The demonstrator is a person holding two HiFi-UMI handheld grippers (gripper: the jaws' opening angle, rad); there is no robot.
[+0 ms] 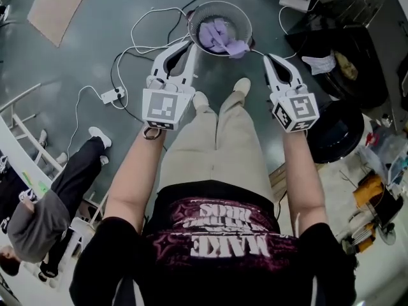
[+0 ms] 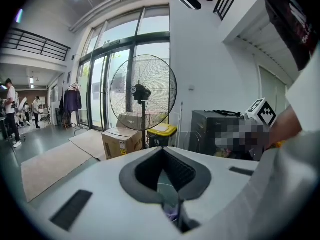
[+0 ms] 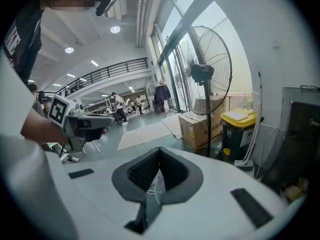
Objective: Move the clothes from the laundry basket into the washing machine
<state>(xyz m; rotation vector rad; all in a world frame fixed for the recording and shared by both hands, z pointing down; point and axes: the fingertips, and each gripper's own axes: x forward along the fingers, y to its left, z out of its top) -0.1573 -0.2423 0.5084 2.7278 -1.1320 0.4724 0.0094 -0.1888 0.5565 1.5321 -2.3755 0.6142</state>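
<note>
Above a grey-green floor (image 1: 64, 69), the left gripper (image 1: 190, 45) and right gripper (image 1: 268, 58) both have their jaws pressed together, gripping nothing. Beyond their tips, a round laundry basket (image 1: 220, 5) on the floor holds purple clothes (image 1: 220, 36).

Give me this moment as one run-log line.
left gripper: shut, empty | right gripper: shut, empty | purple clothes: in basket | stage: nothing picked yet

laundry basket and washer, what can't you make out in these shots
Head view: count of clothes in the laundry basket; one small purple heap.
Left gripper view: basket mostly hidden by the shut left gripper; a mosaic patch covers part of the dark box.
Right gripper view: basket mostly hidden by the shut right gripper.
</note>
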